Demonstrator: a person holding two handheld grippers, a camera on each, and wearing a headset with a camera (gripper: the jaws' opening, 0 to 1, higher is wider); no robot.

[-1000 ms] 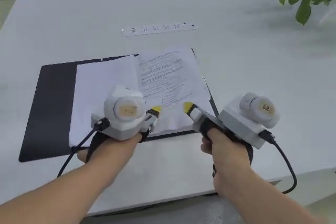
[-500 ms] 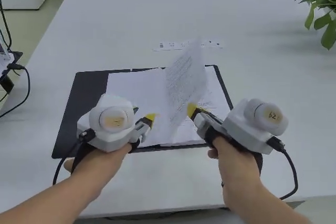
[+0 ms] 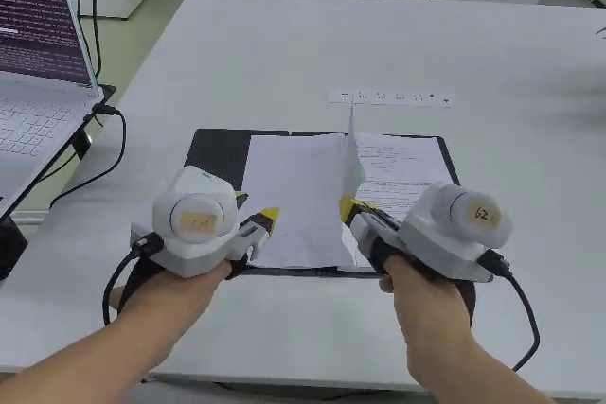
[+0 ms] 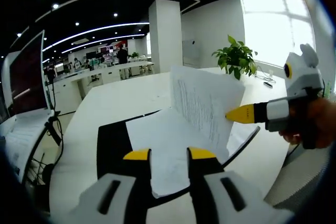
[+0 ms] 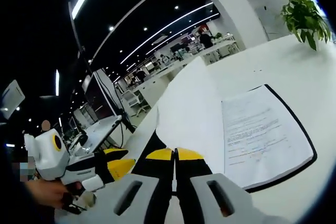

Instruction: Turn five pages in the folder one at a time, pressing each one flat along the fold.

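Observation:
A black folder (image 3: 213, 153) lies open on the white table, with a blank sheet (image 3: 289, 196) on its left half and a printed sheet (image 3: 402, 172) on its right. One page (image 3: 352, 163) stands upright over the fold, and my right gripper (image 3: 348, 207) is shut on its lower edge. In the right gripper view the jaws (image 5: 175, 154) are pressed together with that white page (image 5: 184, 108) rising from them. My left gripper (image 3: 260, 222) hovers over the folder's lower left, open with nothing in it (image 4: 169, 155). In the left gripper view the lifted page (image 4: 207, 103) is held by the right gripper (image 4: 247, 114).
A white power strip (image 3: 390, 97) lies beyond the folder. At the far left a laptop (image 3: 38, 63) stands with black cables (image 3: 104, 153) trailing beside the table edge. A potted plant (image 4: 236, 59) stands at a far corner of the table.
The right gripper has lifted the printed page off the right stack and swung it up to stand over the fold. The left gripper has stayed at the folder's lower left. The head camera has shifted.

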